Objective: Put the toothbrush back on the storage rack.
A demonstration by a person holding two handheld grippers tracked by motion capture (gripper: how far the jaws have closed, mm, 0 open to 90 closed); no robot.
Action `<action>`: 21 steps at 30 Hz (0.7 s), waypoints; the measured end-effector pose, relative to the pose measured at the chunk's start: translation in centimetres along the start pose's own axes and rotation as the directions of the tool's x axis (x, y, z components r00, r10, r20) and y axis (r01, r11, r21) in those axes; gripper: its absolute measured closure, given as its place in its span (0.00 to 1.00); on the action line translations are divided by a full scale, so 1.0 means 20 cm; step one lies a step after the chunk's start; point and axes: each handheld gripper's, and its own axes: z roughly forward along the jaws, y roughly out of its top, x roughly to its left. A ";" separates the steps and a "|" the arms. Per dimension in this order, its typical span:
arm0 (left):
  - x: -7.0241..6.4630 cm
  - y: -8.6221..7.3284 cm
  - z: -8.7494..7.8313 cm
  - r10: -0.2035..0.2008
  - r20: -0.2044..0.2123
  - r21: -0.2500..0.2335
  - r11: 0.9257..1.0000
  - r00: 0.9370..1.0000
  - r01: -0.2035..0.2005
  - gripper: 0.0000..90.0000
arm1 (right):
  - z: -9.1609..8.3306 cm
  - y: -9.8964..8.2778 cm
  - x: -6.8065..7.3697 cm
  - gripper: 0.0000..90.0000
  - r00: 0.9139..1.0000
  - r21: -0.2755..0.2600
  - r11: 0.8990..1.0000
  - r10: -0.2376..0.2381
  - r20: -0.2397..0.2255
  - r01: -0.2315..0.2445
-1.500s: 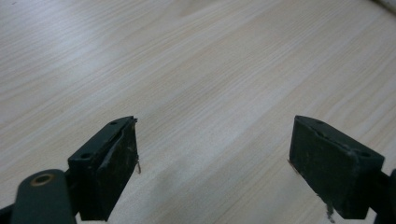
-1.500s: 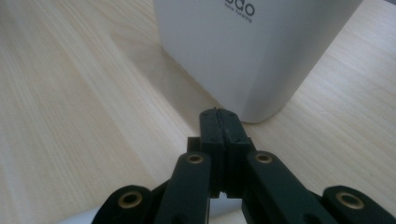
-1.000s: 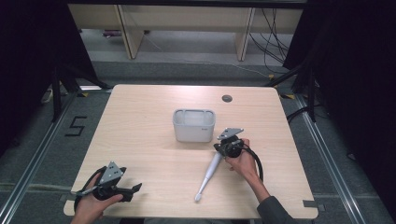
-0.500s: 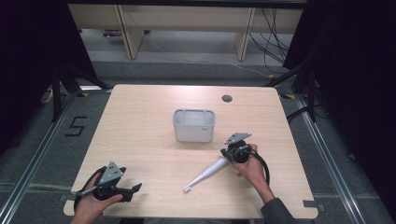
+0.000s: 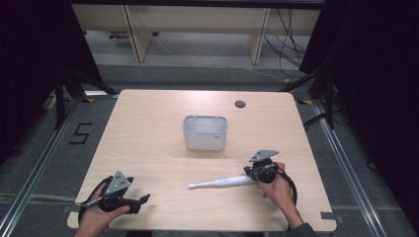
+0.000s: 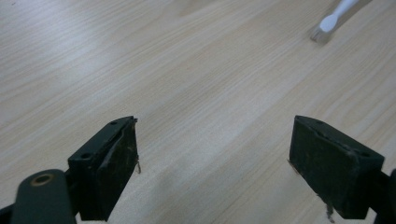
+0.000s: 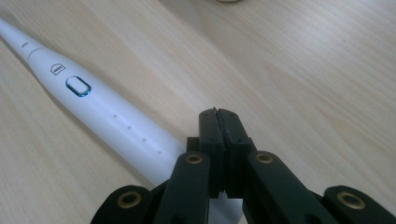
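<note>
Toothbrush (image 5: 223, 182), one only, lies flat on the table (image 5: 148, 133) in front of the single grey bin (image 5: 205, 132), its bristled head pointing toward my left. I judge it light, stiff and slick-bodied, best taken around the thick lower handle. My right gripper (image 7: 218, 122) is at that butt end, jaws pressed together beside the handle, gripping nothing I can see. My left gripper (image 6: 215, 158) rests well apart, jaws spread wide, empty.

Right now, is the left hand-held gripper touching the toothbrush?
Apart. The high view shows the left hand-held gripper open, with bare table between it and the toothbrush.
</note>
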 end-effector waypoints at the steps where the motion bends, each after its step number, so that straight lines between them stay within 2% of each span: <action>1: 0.00 0.00 0.00 0.000 0.001 -0.001 1.000 1.000 0.000 0.17 | 0.00 0.00 0.00 0.99 1.000 0.000 1.000 0.000 0.000 0.000; 3: -0.01 0.00 0.00 -0.023 0.011 -0.015 1.000 1.000 0.023 0.17 | -0.01 -0.02 0.01 0.99 1.000 -0.013 1.000 0.000 0.011 0.001; 8: -0.01 0.00 0.01 -0.017 0.013 -0.021 1.000 1.000 0.017 0.17 | -0.05 -0.07 0.03 0.99 1.000 0.004 1.000 0.010 0.001 -0.010; 12: -0.01 0.00 0.01 -0.019 0.007 -0.024 1.000 1.000 0.019 0.17 | -0.07 -0.10 0.05 0.99 1.000 0.025 1.000 -0.014 0.000 0.014; 13: -0.01 0.00 0.01 -0.018 0.011 -0.019 1.000 1.000 0.018 0.17 | -0.07 -0.11 0.06 0.99 1.000 0.012 1.000 0.007 0.006 -0.007; 14: -0.01 0.00 0.01 -0.017 0.013 -0.021 1.000 1.000 0.018 0.17 | -0.08 -0.12 0.06 0.99 1.000 0.022 1.000 -0.014 0.002 0.014; 16: -0.01 0.00 0.00 -0.015 0.010 -0.012 1.000 1.000 0.015 0.17 | -0.09 -0.14 0.07 0.99 1.000 0.006 1.000 -0.003 0.008 0.002; 17: -0.01 0.00 0.00 -0.016 0.011 -0.015 1.000 1.000 0.016 0.17 | -0.10 -0.14 0.07 0.99 0.999 0.006 0.999 -0.035 0.003 0.035; 21: -0.01 0.00 0.00 -0.017 0.008 -0.018 1.000 1.000 0.017 0.17 | -0.11 -0.17 0.08 0.99 0.999 -0.016 0.999 -0.046 0.003 0.046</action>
